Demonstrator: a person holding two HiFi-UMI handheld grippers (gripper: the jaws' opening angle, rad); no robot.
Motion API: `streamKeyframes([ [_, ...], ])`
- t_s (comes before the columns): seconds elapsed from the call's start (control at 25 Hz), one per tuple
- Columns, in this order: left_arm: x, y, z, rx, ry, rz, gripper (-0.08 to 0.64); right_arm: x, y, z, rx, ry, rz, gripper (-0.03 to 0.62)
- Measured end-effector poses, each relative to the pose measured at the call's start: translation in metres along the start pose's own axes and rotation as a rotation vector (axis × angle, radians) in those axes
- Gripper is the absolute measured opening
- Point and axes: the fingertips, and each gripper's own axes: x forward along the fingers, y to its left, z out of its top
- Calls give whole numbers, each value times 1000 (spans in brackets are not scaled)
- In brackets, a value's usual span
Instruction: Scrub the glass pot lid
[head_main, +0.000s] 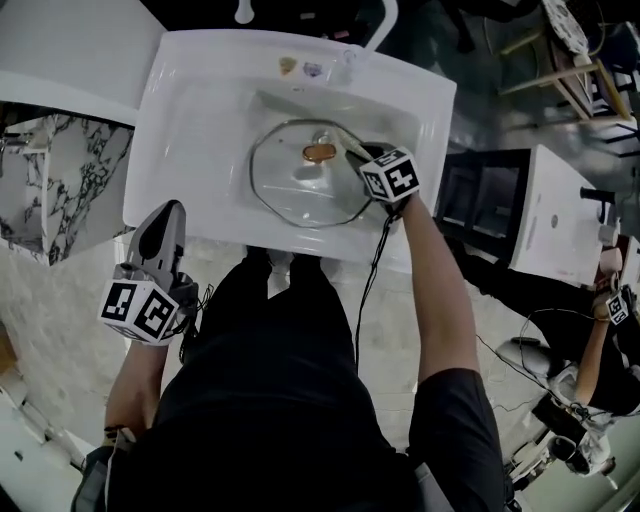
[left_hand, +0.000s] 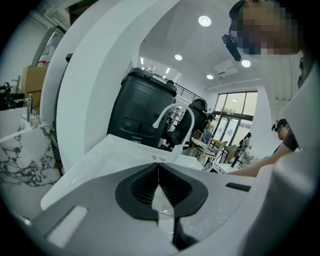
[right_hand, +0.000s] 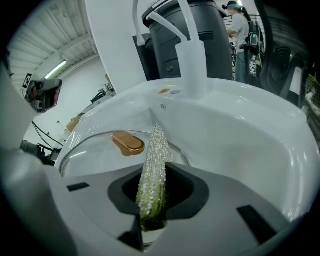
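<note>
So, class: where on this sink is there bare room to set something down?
Free: the sink rim left of the basin. Crowded: the basin, filled by the glass lid, with the right gripper holding a scrubber there.

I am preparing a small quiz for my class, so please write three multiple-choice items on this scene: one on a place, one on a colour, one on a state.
1. Where does the glass pot lid lie?
A. on a stove
B. in the white sink
C. on a shelf

2. What colour is the lid's knob?
A. copper
B. black
C. blue

3. What is the state of the right gripper?
A. jaws apart, empty
B. shut on a spoon
C. shut on a glittery scrubber

Answers:
1 B: in the head view the lid rests in the basin.
2 A: the knob shines copper in the head view and the right gripper view.
3 C: the right gripper view shows the scrubber clamped between the jaws.
</note>
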Motion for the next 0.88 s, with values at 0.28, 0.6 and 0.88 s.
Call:
streamKeyframes([
  [0.28, 14, -21, 6, 29, 17, -76, 2, -28, 19, -14, 37, -45, -67, 66],
  [0.6, 35, -40, 15, 61, 21, -167, 2, -47, 60, -14, 64, -102, -129, 67],
  [0.88, 50, -48, 6, 65, 65, -212, 2, -49, 97, -7, 31, -98, -170, 67],
])
